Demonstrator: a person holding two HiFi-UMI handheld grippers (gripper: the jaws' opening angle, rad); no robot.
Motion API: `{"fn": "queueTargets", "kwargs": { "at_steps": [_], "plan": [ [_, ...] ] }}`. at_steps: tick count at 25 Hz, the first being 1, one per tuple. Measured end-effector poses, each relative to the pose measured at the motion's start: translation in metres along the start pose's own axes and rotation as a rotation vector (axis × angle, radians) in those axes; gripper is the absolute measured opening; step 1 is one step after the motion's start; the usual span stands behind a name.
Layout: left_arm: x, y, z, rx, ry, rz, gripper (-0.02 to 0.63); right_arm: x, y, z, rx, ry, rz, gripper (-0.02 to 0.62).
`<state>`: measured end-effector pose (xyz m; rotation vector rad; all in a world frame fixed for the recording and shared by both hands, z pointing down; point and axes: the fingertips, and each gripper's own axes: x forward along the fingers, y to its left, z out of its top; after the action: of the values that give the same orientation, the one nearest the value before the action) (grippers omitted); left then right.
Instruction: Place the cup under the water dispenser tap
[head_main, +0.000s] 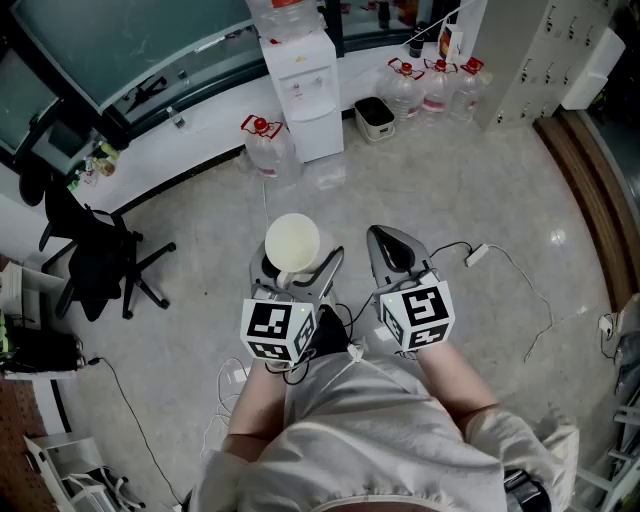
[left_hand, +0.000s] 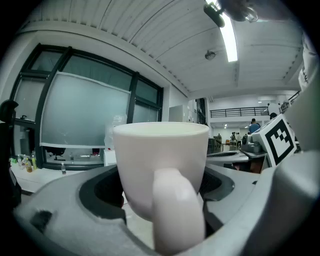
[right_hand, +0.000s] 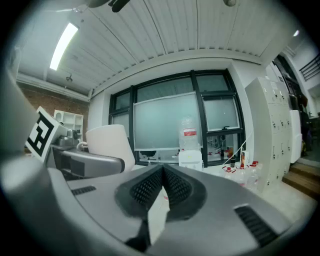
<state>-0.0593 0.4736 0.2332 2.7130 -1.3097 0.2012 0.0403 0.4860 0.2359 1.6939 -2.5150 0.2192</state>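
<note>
At twelve o'clock, well apart from us, stands the water dispenser (head_main: 305, 90); our left gripper (head_main: 299, 260) clamps the cup (head_main: 292, 240), our right gripper (head_main: 388, 240) closed, empty.

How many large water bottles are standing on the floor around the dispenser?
4. One bottle stands just left of the water dispenser; three bottles stand in a row to its right. A fifth sits atop the dispenser; others may be hidden.

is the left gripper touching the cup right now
Touching. The left gripper view shows the cup clamped between both jaws of the left gripper, a pad pressed against each side.
</note>
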Motion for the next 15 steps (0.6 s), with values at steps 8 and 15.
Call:
{"fn": "queueTargets", "kwargs": {
  "at_steps": [8,15],
  "plan": [
    [0.0,-0.008,-0.002,0.009,0.006,-0.004,0.446,-0.006,-0.001,-0.005,0.006,0.008,0.0,0.028],
    [0.008,-0.015,-0.006,-0.002,0.004,-0.032,0.446,-0.009,-0.007,-0.009,0.047,-0.012,-0.011,0.028]
  ]
}}
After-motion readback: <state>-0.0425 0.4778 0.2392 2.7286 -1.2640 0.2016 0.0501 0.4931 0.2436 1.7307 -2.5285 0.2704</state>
